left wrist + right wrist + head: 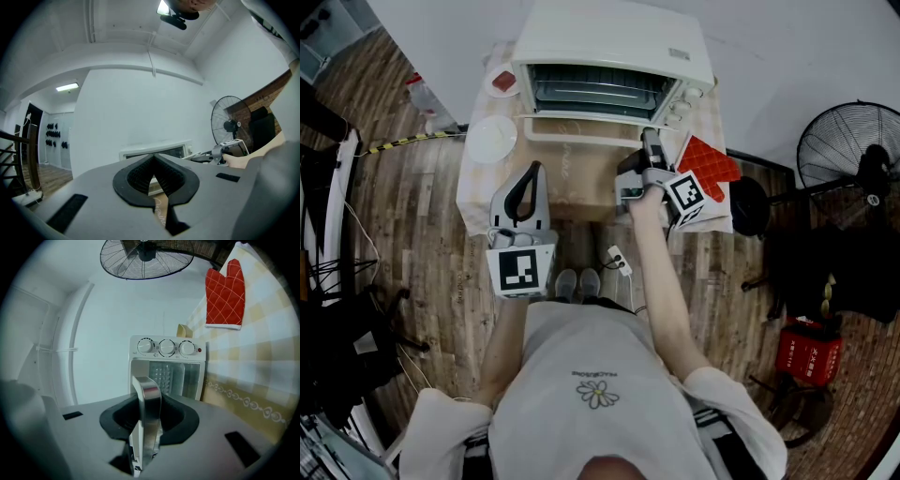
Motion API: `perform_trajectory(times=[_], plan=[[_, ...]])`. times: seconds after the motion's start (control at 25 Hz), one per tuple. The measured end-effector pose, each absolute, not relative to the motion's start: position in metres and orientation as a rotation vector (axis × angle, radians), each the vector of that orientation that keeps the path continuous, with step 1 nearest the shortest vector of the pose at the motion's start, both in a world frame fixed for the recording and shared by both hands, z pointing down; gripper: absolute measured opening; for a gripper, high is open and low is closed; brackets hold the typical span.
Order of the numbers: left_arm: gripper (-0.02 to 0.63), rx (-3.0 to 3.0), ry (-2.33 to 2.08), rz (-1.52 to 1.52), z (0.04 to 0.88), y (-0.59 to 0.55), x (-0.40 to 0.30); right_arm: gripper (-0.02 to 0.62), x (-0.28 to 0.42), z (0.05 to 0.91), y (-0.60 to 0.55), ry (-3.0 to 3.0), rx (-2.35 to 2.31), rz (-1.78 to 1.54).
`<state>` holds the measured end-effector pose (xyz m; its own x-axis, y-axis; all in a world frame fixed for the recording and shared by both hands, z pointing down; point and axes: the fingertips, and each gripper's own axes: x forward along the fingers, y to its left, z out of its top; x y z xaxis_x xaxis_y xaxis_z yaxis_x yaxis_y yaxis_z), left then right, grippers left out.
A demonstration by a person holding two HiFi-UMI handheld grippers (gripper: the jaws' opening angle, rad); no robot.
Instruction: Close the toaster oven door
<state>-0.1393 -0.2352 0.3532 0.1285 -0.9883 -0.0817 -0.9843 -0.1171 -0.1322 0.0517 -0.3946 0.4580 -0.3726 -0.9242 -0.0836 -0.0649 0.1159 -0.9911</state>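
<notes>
Two hand-held grippers: one is working and one is waiting, and the person stands at the near edge of the tabletop (pixel 581 192).
Right hand-held gripper (pixel 650 141): pinching the door handle (pixel 149 394), a shiny metal bar seated between its pads. It reaches out level to the door's free edge, probably because a lift there swings the door most easily.
Left hand-held gripper (pixel 534 171): jaws pressed together on nothing. It is held back over the near left of the tabletop, well apart from the oven, seemingly parked out of the door's path.
Toaster oven (pixel 614 52): at the far side of the tabletop by the wall, with its cavity and wire rack exposed.
Door (pixel 581 131): dropped fully open and lying about flat toward the person. It looks hinged at the bottom, so closing it means raising the front edge and pressing it back.
Step in hand: the grip is made but no lift shows yet, so the task looks barely begun.
Oven mitt (pixel 708 169): red, lying on the cloth just right of the working gripper and clear of the door.
Plate (pixel 492 139): white, beside the door's left end and out of its swing.
Risk: the bar could slip from a narrow pinch, or the oven could slide back when the door is pushed home.
</notes>
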Motion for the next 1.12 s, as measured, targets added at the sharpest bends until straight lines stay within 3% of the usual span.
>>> perform_trajectory(times=[1.12], plan=[[0.015, -2.243, 1.988, -0.032, 0.351, -0.240, -0.145, 0.071, 0.049, 0.438, -0.419, 1.554, -1.063, -1.373]])
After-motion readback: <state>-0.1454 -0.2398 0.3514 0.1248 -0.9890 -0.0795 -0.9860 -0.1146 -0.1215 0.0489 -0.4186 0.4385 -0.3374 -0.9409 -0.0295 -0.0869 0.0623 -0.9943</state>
